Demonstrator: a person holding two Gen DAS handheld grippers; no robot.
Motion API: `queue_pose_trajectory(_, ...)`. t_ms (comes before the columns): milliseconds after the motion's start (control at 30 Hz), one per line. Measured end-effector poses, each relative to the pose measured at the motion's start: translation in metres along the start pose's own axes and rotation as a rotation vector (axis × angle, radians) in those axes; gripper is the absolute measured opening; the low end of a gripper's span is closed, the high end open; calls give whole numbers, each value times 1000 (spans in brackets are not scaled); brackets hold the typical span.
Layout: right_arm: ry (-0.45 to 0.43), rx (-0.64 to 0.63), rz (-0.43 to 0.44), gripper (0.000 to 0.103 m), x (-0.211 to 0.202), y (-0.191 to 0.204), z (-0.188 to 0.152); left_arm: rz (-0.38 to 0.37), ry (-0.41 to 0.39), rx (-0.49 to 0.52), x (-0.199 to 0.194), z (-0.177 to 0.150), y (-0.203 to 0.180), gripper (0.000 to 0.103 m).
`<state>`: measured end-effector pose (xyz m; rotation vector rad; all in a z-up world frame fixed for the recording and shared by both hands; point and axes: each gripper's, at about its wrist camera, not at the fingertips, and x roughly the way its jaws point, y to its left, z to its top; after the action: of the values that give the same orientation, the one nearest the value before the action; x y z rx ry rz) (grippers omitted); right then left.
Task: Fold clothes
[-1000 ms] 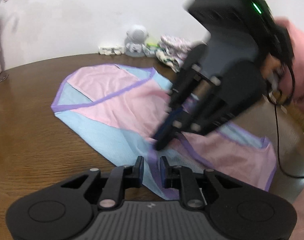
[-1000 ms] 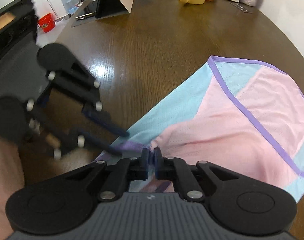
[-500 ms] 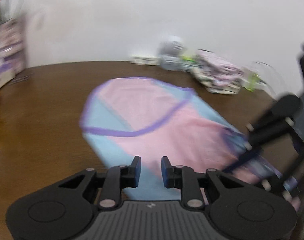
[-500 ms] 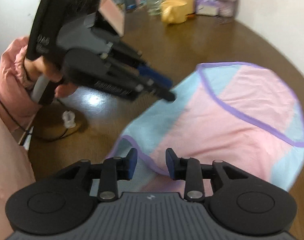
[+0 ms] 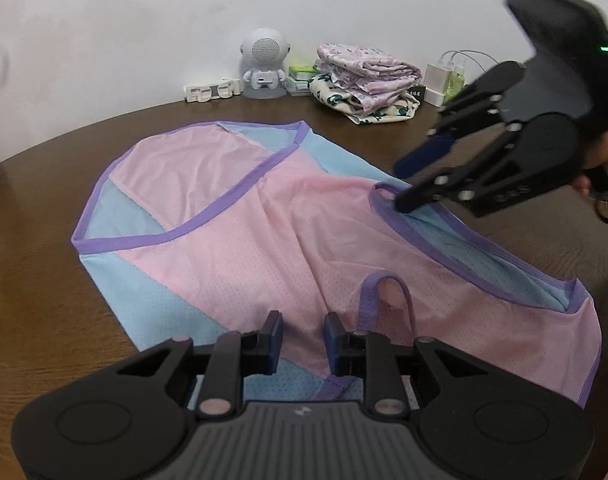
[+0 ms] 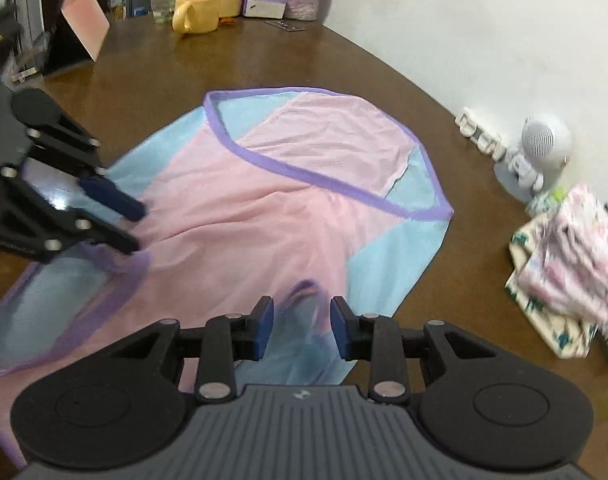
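A pink and light-blue mesh top with purple trim (image 5: 239,248) lies spread on the brown table; it also shows in the right wrist view (image 6: 287,216). My left gripper (image 5: 303,332) is open and empty, low over the garment's near hem beside a purple strap loop (image 5: 386,292). My right gripper (image 6: 297,326) is open over another strap loop (image 6: 304,300). In the left wrist view the right gripper (image 5: 402,184) hovers open at the purple armhole edge. In the right wrist view the left gripper (image 6: 133,228) is open above the garment's left side.
A pile of folded floral clothes (image 5: 368,76) and a small white robot figure (image 5: 263,64) stand by the wall. A yellow mug (image 6: 195,12), a tissue box (image 6: 263,4) and a tablet stand (image 6: 79,28) sit at the table's far end.
Both grippers let go of the garment and opened, then moved apart to opposite sides of it. The garment now lies flatter on the table.
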<state>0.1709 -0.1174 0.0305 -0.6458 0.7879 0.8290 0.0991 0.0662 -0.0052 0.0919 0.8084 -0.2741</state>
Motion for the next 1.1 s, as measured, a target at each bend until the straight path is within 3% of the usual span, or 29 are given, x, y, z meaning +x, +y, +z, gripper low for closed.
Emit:
queue_pose_trajectory(67,22,-2,9,25,12,-5,5,3,-5,-3,0,-1,-1,21)
queue_pose_trajectory(100,40,-2,27,12,17,-9,7,3,-8,-4,0,-2,-2,21)
queue_pose_trajectory(167,76,-3,55,2,29,-12,9,2,-10,-9,-1,-2,-2,21)
queue_pose_trajectory(400,99,-110,107,2,-4,-1,-8,2,-15,-17,0,-2,-1,21)
queue_pose_trajectory(533,123,-150,87,4,-5,5,-14,4,-16,-24,-1,-2,-1,21)
queue_pose_trajectory(567,108,-134,77,11,-5,3,-14,6,-16,-27,-1,-3,0,21)
queue_pose_trajectory(600,85,-108,73,26,-7,0,-12,6,-16,-32,-2,-3,0,21)
queue_pose_trajectory(667,10,-36,91,35,-15,-7,-9,2,-22,-44,-4,-3,1,22)
queue_pose_trajectory(767,-87,90,145,32,-21,-17,-3,-21,-56,-57,-10,1,0,21)
queue_pose_trajectory(800,-100,118,157,24,-19,-19,-1,-28,-70,-57,-11,4,-1,21)
queue_pose_trajectory(867,-84,137,162,16,-7,-18,0,-46,-91,-48,-11,10,-5,20)
queue_pose_trajectory(967,-50,127,179,12,6,-10,-4,-68,-100,-15,-7,19,-14,20)
queue_pose_trajectory(1100,-14,81,218,11,10,1,-13,-95,-15,62,10,18,-26,15)
